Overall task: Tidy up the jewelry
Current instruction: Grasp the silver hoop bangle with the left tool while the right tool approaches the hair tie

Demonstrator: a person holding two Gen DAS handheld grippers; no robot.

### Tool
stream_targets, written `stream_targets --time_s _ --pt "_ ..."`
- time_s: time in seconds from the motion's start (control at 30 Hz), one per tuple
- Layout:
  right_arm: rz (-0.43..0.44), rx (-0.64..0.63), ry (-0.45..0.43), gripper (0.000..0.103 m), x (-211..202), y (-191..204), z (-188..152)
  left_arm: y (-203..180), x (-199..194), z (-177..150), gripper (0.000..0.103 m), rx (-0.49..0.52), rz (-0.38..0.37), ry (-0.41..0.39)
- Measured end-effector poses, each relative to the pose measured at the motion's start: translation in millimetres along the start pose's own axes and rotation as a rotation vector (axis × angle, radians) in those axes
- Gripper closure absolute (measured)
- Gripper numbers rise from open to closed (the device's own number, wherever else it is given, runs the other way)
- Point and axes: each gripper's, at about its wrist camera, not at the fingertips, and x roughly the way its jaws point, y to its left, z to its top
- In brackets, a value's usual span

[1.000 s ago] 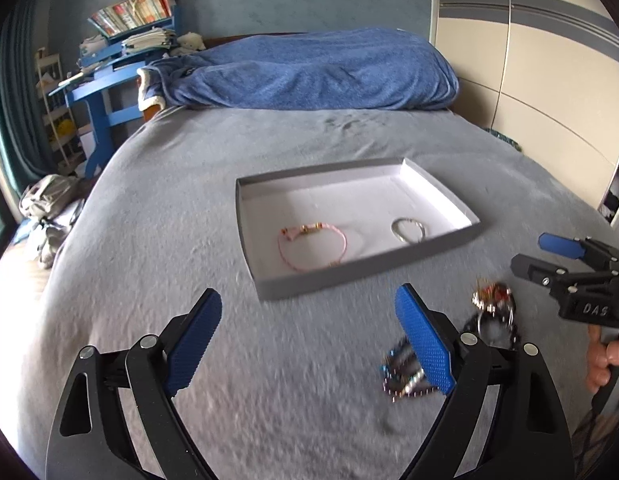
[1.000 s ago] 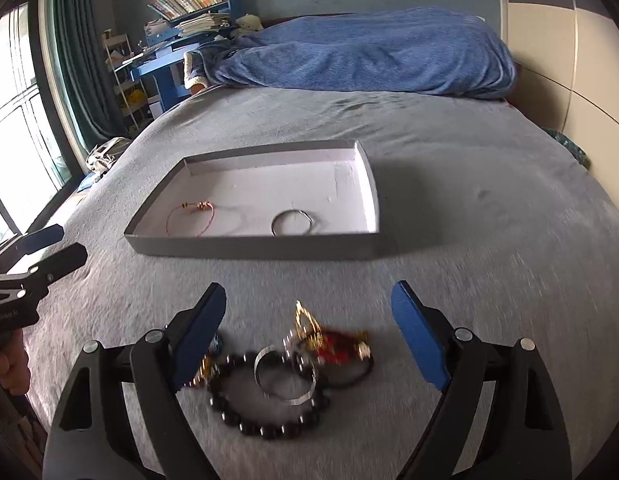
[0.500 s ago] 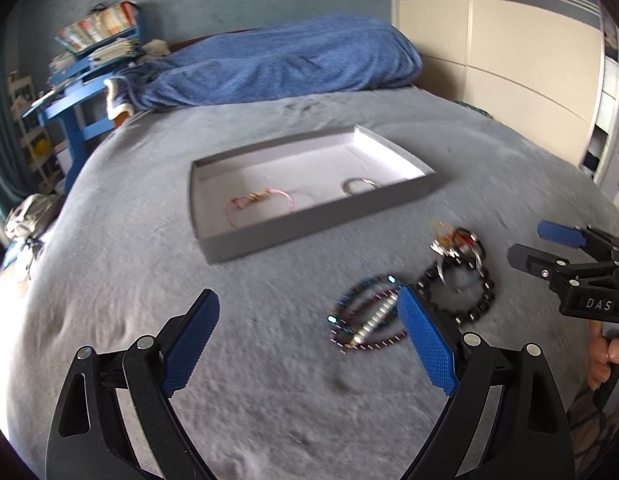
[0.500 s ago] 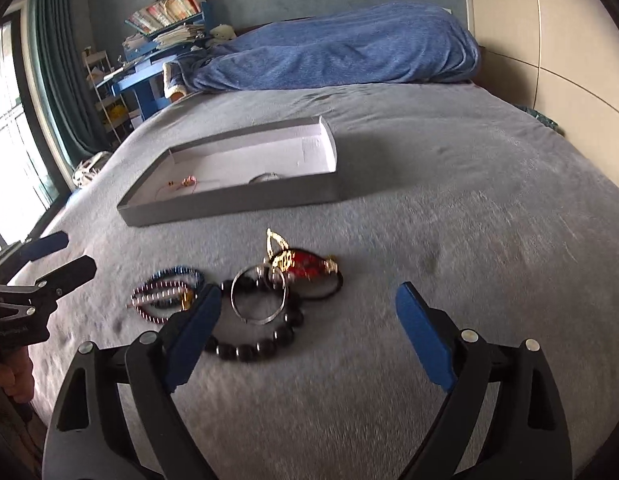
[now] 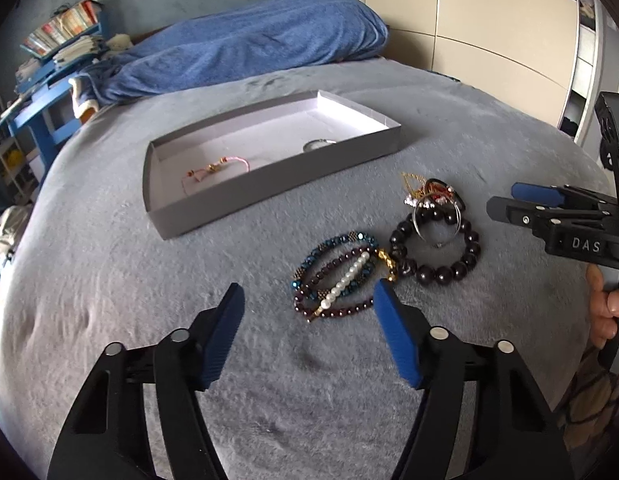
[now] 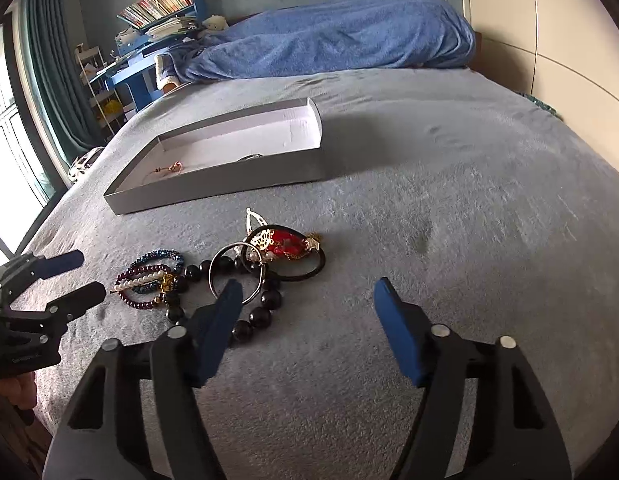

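A grey shallow tray (image 5: pixel 277 176) (image 6: pixel 213 196) lies on the grey bed and holds a pink cord bracelet (image 5: pixel 215 168) and a silver ring (image 5: pixel 319 145). In front of it lies a pile of jewelry: blue, purple and pearl bead bracelets (image 5: pixel 337 276) (image 6: pixel 149 276), a black bead bracelet (image 5: pixel 441 256) (image 6: pixel 253 312), a silver bangle (image 6: pixel 237 272) and a red-and-gold piece on a black band (image 6: pixel 285 244). My left gripper (image 5: pixel 307 296) is open and empty just short of the bead bracelets. My right gripper (image 6: pixel 307 292) is open and empty just short of the black bracelet.
A blue blanket (image 5: pixel 245 56) lies heaped at the head of the bed. A blue desk with books (image 6: pixel 149 24) stands behind on the left, a beige wardrobe (image 5: pixel 489 32) on the right. Window and curtain (image 6: pixel 41 80) are at the left.
Both grippers have pulled back and dropped lower, so the jewelry pile now lies ahead of the fingers. Both stay open and empty. No jewelry moved.
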Motion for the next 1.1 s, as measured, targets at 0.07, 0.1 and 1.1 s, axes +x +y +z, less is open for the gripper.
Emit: stream_targets --time_s 0.07,0.1,1.1 --pt "0.013 -0.006 0.005 0.043 2.6 2.3 0.6 0.5 0.4 -0.4 0.039 0.001 -0.007 0.003" --pt "0.015 -0.009 0.006 0.043 3.7 3.6 1.0 0.5 -0.1 -0.3 0.039 0.001 -0.009 0.002" --pt "-0.066 0.126 0.051 0.064 22.9 -37.2 14.4 -76.5 39.5 44.4 0.026 0.096 -0.092 0.000"
